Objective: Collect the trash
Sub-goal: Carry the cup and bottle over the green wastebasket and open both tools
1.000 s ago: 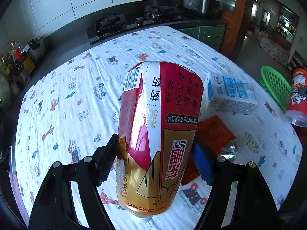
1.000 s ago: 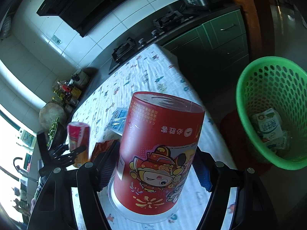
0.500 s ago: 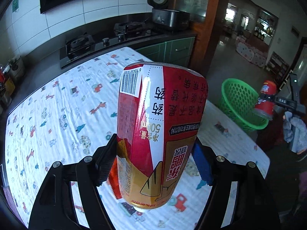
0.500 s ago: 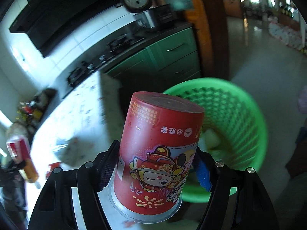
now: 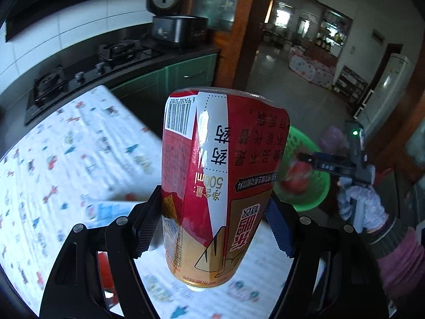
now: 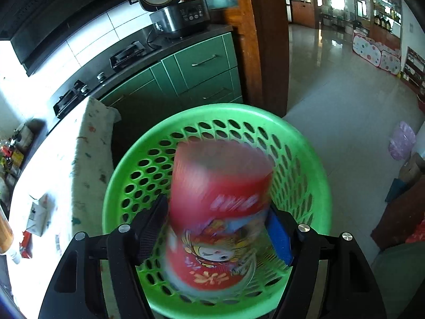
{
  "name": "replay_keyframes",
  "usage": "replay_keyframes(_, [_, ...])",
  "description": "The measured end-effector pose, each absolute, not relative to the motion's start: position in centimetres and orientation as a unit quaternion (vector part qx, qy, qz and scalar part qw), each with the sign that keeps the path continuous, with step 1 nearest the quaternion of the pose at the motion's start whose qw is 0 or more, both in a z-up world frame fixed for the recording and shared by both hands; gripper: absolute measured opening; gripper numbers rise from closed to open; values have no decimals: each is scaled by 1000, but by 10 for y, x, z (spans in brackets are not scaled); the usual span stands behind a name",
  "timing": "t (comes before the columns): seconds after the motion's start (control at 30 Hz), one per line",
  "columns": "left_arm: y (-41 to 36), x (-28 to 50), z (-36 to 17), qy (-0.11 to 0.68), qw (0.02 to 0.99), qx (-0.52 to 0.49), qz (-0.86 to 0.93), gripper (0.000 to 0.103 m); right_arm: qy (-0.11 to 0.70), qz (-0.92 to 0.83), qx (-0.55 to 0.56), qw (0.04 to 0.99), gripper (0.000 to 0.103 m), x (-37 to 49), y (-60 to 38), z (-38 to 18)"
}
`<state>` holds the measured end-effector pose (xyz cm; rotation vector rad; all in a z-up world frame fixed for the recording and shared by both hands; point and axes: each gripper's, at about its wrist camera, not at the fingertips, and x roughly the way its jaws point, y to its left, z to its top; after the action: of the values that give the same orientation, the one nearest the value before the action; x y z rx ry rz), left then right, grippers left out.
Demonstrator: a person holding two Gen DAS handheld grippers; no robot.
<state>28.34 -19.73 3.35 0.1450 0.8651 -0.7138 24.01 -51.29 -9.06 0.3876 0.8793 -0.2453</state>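
Hanging now over the green basket [image 6: 127, 164], the right gripper [image 6: 216, 228] clasps a blurred red canister [image 6: 217, 207]; left gripper [image 5: 212, 228], nearing, grips a bottle [image 5: 220, 186].

Glossy bottle label [image 5: 223, 175], perforated plastic basket [image 6: 127, 164]

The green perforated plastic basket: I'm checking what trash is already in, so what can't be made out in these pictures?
- Right wrist view: the green perforated plastic basket has its floor hidden behind the blurred red cartoon-printed paper cup; contents unreadable.
- Left wrist view: the red-and-gold crushed drink can covers half the basket; the red thing inside is a blur.
- Whether the right gripper still pinches the cup: motion blur hides it.
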Motion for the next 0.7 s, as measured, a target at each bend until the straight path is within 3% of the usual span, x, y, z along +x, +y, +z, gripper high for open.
replay_keyframes(0.7, [-364, 308, -23, 463, 790, 74, -394, 72, 370, -105, 194, 902, 79, 180, -541, -71])
